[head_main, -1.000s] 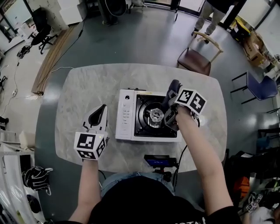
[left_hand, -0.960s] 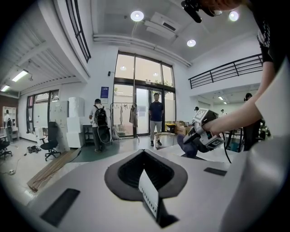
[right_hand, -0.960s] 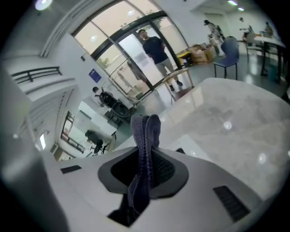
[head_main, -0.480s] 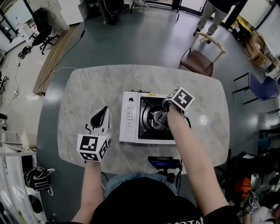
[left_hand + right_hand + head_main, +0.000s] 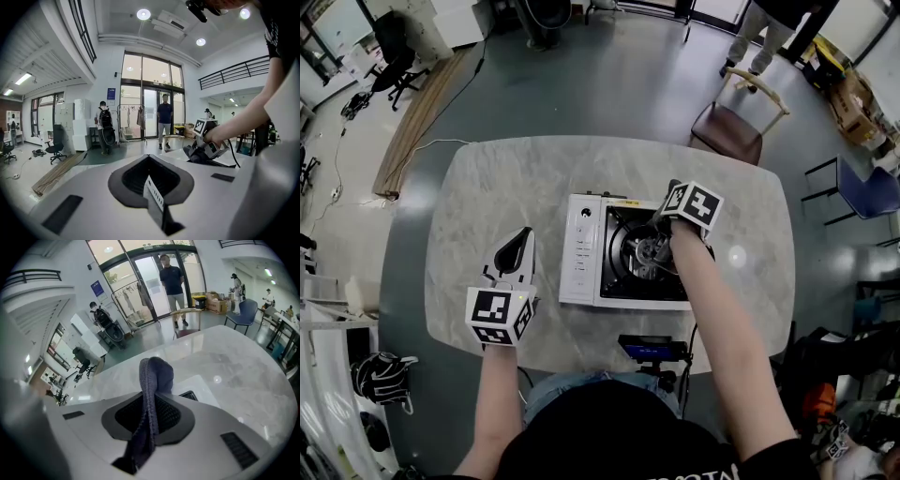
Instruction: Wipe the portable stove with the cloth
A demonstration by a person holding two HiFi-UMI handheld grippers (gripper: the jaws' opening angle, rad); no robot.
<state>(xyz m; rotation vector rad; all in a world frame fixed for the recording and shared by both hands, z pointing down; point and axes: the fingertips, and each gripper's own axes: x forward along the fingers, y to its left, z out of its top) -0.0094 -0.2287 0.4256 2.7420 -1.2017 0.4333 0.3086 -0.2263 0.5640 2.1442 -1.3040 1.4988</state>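
Observation:
A white portable stove with a black burner well sits in the middle of the marble table. My right gripper is over the stove's far right part, shut on a dark grey-blue cloth that sticks up past the jaws. A white corner of the stove shows beyond the cloth. My left gripper rests on the table left of the stove, shut with nothing in it. From the left gripper view, the right gripper is seen working on the stove.
A small dark device sits at the table's front edge. A brown chair stands past the far right corner and a blue chair further right. People stand near the glass doors.
The right gripper with the cloth has swept from the stove's right side across the burner, then back toward the far right corner. The left gripper has stayed put.

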